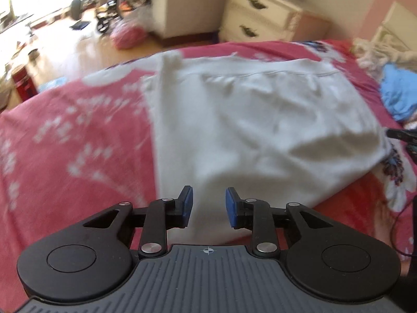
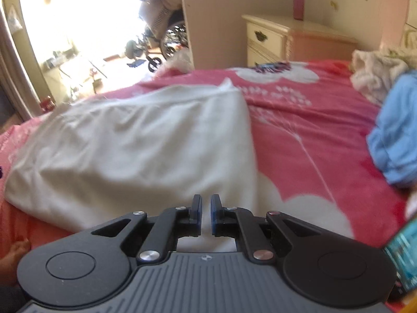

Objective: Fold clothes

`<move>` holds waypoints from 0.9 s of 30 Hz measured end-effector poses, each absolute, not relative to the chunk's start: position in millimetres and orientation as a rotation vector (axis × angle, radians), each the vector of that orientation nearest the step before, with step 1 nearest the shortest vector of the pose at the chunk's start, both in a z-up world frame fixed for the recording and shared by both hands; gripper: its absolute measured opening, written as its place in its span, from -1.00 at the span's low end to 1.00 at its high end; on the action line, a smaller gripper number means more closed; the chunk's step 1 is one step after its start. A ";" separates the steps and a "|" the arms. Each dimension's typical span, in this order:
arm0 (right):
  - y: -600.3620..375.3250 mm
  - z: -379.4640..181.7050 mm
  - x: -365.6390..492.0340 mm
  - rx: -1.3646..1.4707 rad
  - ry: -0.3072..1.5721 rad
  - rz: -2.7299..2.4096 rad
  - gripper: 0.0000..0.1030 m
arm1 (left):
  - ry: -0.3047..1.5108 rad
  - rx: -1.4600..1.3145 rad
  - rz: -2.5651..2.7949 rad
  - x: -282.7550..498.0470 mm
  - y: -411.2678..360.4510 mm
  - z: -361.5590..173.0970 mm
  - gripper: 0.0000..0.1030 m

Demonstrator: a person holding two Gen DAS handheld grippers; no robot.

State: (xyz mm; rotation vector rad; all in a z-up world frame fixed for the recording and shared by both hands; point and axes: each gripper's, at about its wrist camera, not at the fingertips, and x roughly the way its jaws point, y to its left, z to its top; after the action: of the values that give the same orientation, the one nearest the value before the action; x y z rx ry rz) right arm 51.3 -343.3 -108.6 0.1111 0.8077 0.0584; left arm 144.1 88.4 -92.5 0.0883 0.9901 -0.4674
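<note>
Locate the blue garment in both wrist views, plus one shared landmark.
Left wrist: blue garment at the right edge, mid-height, on the bed beyond the white garment.
Right wrist: blue garment at the right edge, larger, right of the white garment.
Shared landmark: cream nightstand behind the bed.

My left wrist camera sits low over the near edge of the bed, looking forward past the left gripper [image 1: 209, 206] across the white garment [image 1: 260, 120] toward the cream nightstand [image 1: 258, 13] and the bright doorway at upper left. My right wrist camera rides at a similar low height, close to the pink bedspread [image 2: 312, 135], facing the same way past the right gripper [image 2: 206, 215]. Both views share the garment [image 2: 135, 151], the bedspread [image 1: 65, 135], the nightstand [image 2: 271, 39], the blue cloth [image 1: 398, 96] [image 2: 396, 135] on the right and the wheelchair [image 2: 166, 26] beyond the doorway. Both are motion-blurred.
</note>
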 end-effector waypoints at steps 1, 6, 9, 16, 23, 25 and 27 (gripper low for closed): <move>-341.6 -109.3 56.3 0.111 0.803 0.064 -0.87 | 0.994 0.110 -0.467 146.7 81.8 -96.6 -0.47; -358.5 -137.0 78.6 0.073 0.876 -0.120 -0.88 | 1.013 0.133 -0.433 151.2 76.1 -110.0 -0.46; -381.3 -134.9 72.1 0.165 0.884 -0.179 -0.89 | 1.024 0.135 -0.408 152.5 76.7 -117.0 -0.43; -365.4 -101.0 44.1 0.188 0.797 0.050 -0.87 | 1.043 0.136 -0.361 155.2 77.4 -128.8 -0.34; -367.1 -134.7 24.5 0.169 0.944 -0.013 -0.93 | 1.035 0.138 -0.358 155.0 77.9 -130.0 -0.31; -370.0 -128.3 19.2 0.193 0.940 -0.035 -0.87 | 1.032 0.139 -0.360 154.8 78.3 -130.4 -0.31; -366.5 -116.4 18.7 0.173 0.904 -0.002 -0.87 | 1.028 0.138 -0.361 154.8 78.8 -131.0 -0.30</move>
State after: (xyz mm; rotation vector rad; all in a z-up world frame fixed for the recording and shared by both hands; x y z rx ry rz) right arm 18.7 -366.5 -116.4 0.1730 0.9044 -0.0022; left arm 154.8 78.8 -131.0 0.1379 1.0278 -0.3614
